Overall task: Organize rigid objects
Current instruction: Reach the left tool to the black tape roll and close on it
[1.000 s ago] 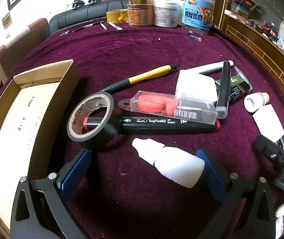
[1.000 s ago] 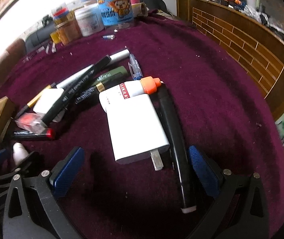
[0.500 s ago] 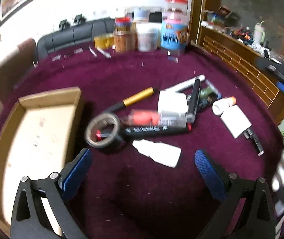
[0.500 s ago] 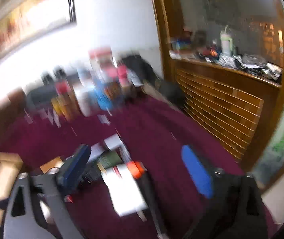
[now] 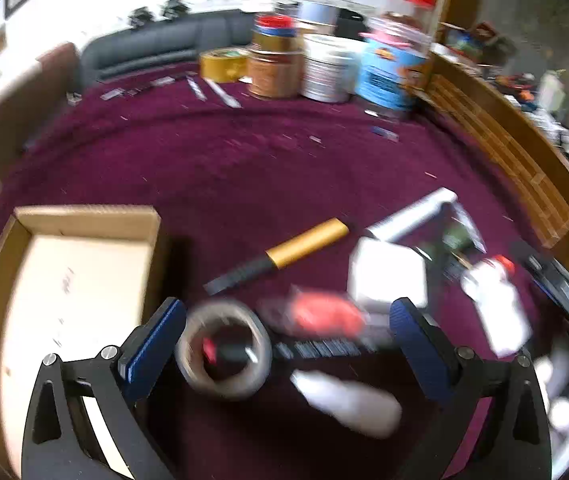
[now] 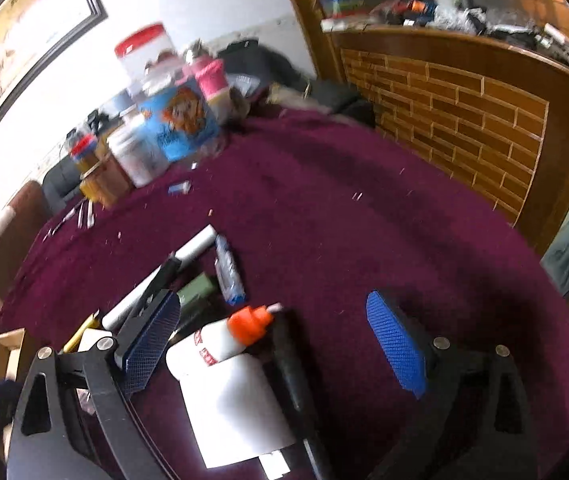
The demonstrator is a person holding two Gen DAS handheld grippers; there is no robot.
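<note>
left tool (image 5: 284,344) spread, empty, above tape roll (image 5: 224,354) | right tool (image 6: 272,344) spread, narrowing, over white charger (image 6: 236,404)

Matt purple cloth (image 5: 244,168) covers the table; the box (image 5: 84,216) is plain cardboard; the charger (image 6: 240,404) is smooth white plastic.

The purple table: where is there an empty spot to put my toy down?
Bare cloth lies between the jars at the far edge and the cardboard box, and beside the wooden wall. It is crowded around the tape roll and white charger.
</note>
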